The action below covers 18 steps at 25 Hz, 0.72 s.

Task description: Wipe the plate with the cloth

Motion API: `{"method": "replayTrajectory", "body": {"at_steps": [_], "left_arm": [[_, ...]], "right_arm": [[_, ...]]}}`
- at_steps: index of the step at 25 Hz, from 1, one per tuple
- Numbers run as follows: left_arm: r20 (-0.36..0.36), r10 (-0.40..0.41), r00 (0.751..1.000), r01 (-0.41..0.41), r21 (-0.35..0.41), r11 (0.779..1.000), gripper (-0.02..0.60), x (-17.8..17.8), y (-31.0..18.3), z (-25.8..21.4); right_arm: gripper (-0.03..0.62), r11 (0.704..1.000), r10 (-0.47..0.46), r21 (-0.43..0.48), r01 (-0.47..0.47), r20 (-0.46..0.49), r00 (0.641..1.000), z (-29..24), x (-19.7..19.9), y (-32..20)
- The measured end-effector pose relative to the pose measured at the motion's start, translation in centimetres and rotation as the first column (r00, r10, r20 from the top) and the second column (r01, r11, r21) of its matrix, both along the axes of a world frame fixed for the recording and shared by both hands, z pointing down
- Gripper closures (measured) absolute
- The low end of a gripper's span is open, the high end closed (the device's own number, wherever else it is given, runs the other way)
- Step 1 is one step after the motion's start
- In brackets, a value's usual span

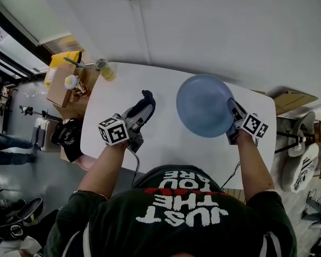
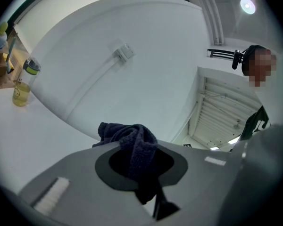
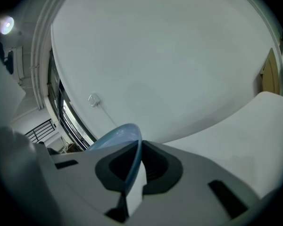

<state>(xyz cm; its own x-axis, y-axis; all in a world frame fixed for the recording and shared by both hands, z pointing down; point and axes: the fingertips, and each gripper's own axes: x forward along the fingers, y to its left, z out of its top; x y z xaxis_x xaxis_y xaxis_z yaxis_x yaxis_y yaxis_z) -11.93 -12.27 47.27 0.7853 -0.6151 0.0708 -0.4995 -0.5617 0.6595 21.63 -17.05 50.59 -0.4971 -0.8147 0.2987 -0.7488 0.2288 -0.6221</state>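
A light blue plate hangs over the white table, with my right gripper shut on its right rim. In the right gripper view the plate stands on edge between the jaws, which clamp its rim. My left gripper is shut on a dark blue cloth, to the left of the plate and apart from it. In the left gripper view the cloth is bunched between the jaws and spills out past their tips.
A jar of yellowish liquid stands at the table's far left corner, seen again as a jar in the left gripper view. Cardboard boxes crowd the floor to the left. A white wall lies beyond the table.
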Motion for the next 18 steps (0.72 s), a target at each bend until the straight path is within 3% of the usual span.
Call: {"method": "replayTrajectory", "body": {"at_steps": [11, 18], "left_arm": [[0.058, -0.016, 0.998, 0.017, -0.018, 1.0, 0.531, -0.2, 0.5, 2.2], [0.119, -0.017, 0.993, 0.025, -0.066, 0.998, 0.531, -0.2, 0.4, 5.3]], "right_arm": [[0.58, 1.0, -0.019, -0.025, 0.018, -0.054, 0.998, 2.9, -0.2, -0.1], [0.58, 0.997, -0.01, -0.08, -0.001, -0.141, 0.99, 8.6, 0.1, -0.6]]}}
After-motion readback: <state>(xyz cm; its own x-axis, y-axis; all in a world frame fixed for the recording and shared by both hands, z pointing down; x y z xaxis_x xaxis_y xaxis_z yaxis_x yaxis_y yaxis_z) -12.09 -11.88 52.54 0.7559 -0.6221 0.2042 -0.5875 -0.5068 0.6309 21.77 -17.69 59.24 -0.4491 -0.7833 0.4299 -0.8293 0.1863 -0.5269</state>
